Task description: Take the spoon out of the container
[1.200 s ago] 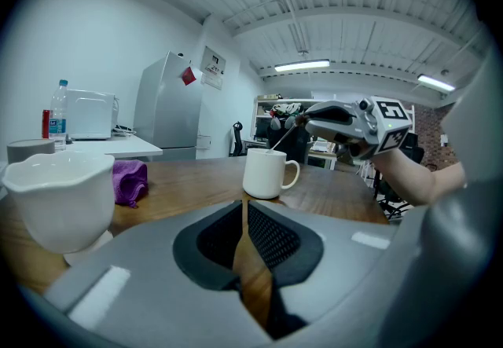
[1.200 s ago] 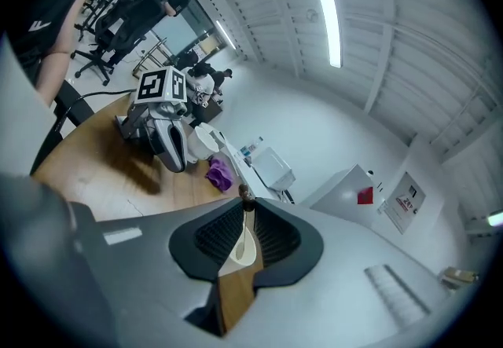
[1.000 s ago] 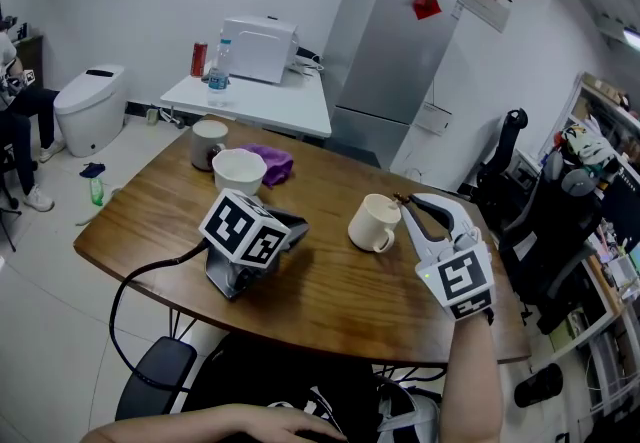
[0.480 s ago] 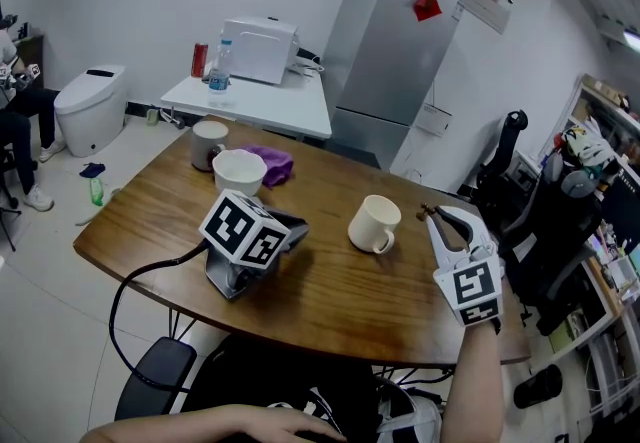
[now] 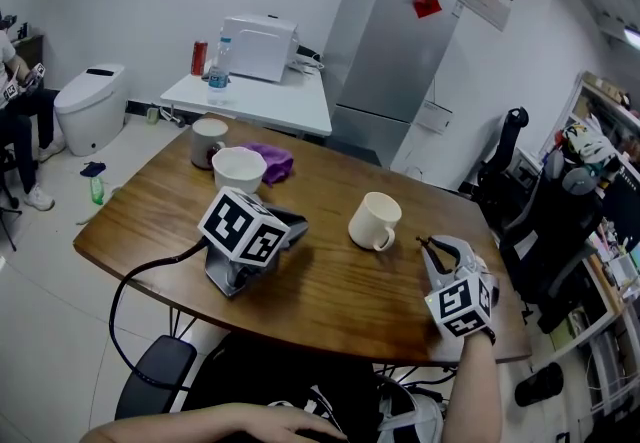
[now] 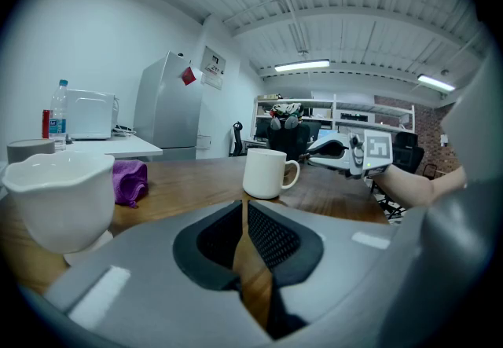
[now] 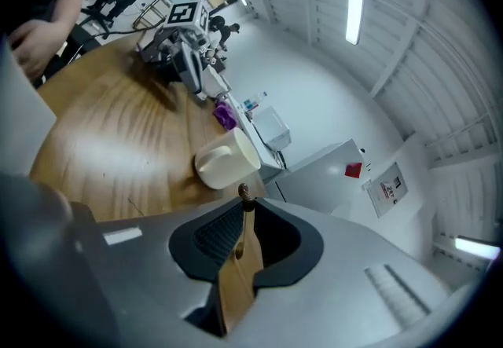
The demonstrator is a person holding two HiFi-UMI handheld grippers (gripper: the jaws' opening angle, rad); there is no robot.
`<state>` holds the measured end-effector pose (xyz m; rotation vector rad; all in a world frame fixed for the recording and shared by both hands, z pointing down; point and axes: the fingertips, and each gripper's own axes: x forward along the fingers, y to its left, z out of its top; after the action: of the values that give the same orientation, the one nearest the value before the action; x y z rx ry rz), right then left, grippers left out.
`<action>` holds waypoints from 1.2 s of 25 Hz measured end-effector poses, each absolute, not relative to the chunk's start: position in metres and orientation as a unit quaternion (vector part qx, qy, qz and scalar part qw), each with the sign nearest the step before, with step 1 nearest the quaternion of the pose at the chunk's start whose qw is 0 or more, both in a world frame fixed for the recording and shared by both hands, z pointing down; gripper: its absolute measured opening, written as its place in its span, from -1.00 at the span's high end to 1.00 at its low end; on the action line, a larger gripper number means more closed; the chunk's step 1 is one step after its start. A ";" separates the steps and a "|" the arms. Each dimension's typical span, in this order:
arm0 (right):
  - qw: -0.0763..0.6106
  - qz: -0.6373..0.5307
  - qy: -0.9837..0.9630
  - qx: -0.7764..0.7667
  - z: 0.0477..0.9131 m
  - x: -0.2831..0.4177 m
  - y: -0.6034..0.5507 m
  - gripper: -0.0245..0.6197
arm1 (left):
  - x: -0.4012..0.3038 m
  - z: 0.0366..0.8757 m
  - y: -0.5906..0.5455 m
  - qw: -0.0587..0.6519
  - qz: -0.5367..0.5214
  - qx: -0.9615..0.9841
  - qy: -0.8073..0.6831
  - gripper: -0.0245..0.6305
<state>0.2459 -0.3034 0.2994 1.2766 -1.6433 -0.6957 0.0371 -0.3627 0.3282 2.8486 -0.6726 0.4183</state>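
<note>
Right gripper view: the right gripper (image 7: 240, 222) is clamped on the thin spoon (image 7: 243, 195), whose knobbed end pokes just past the jaws. The mug (image 7: 226, 159) stands beyond, apart from it.
Head view: the spoon is too small to read here, but this view places the right gripper low over the counter (image 5: 330, 303), to the right of the mug.
Left gripper view: the left gripper (image 6: 244, 217) has its jaws pressed together with nothing between them, and a bowl (image 6: 55, 197) is close on the left.
Right arm: the forearm (image 5: 470, 381) rises from the lower edge, with the marker cube (image 5: 460, 299) facing up.
Left gripper pose: it lies on the counter.
</note>
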 end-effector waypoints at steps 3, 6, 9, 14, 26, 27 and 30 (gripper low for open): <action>0.491 -0.279 -0.662 0.492 0.316 0.245 -0.302 0.78 | 0.037 0.328 -0.362 0.092 0.141 0.959 -0.227 0.86; 0.508 -0.257 -0.678 0.465 0.331 0.239 -0.300 0.77 | 0.037 0.328 -0.363 0.092 0.141 0.959 -0.226 0.86; 0.514 -0.230 -0.698 0.443 0.341 0.232 -0.299 0.76 | 0.038 0.328 -0.363 0.092 0.141 0.959 -0.227 0.86; 0.519 -0.185 -0.721 0.419 0.354 0.224 -0.297 0.74 | 0.039 0.328 -0.362 0.091 0.141 0.959 -0.227 0.86; 0.490 -0.054 -0.768 0.408 0.371 0.219 -0.298 0.70 | 0.038 0.328 -0.362 0.092 0.141 0.959 -0.227 0.86; 0.486 -0.047 -0.772 0.406 0.372 0.218 -0.297 0.70 | 0.037 0.328 -0.362 0.092 0.141 0.959 -0.227 0.86; 0.474 -0.043 -0.777 0.411 0.368 0.217 -0.297 0.64 | 0.037 0.328 -0.362 0.093 0.141 0.959 -0.227 0.86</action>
<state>0.2170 -0.2966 0.3685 1.0053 -1.9012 -0.1051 0.0371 -0.3618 0.3281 2.8482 -0.6726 0.4183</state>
